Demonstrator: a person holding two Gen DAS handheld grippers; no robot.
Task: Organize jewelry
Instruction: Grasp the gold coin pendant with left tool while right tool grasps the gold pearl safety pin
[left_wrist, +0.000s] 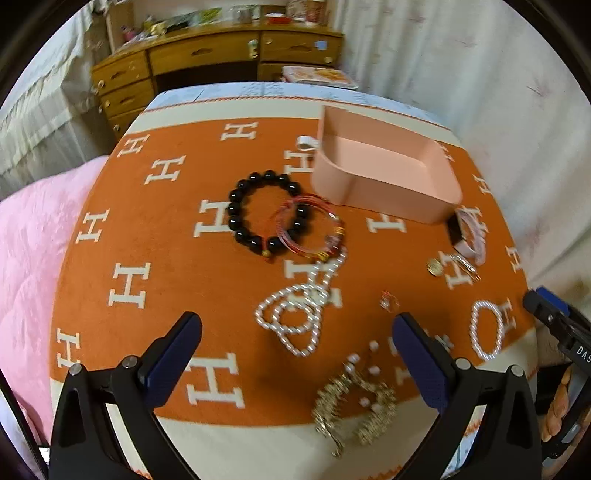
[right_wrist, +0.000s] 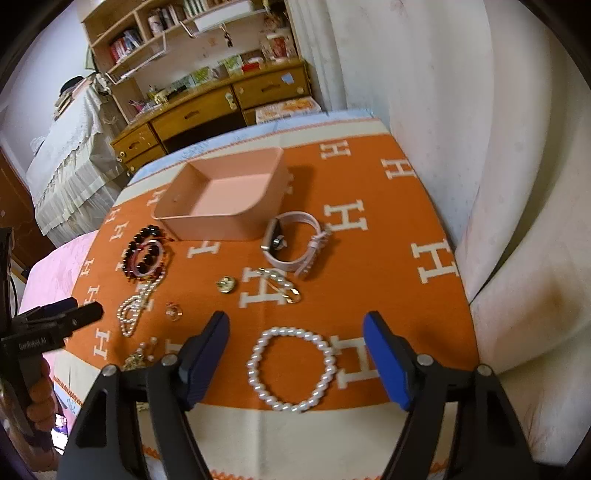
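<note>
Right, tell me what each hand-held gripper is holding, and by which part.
Nothing. The left hand-held gripper and right hand-held gripper are both open above the jewelry, touching none.

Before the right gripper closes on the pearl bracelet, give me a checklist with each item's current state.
1. Right gripper open, nothing between its pads: ok.
2. Pearl bracelet framed between its fingers, lying flat on the orange cloth: ok.
3. Bracelet apart from other jewelry, nothing tangled with it: ok.
4. Pink tray empty and unobstructed: ok.
5. Left gripper open and well clear of the bracelet: ok.
6. Fingertips low enough to catch the beads: cannot tell.
</note>
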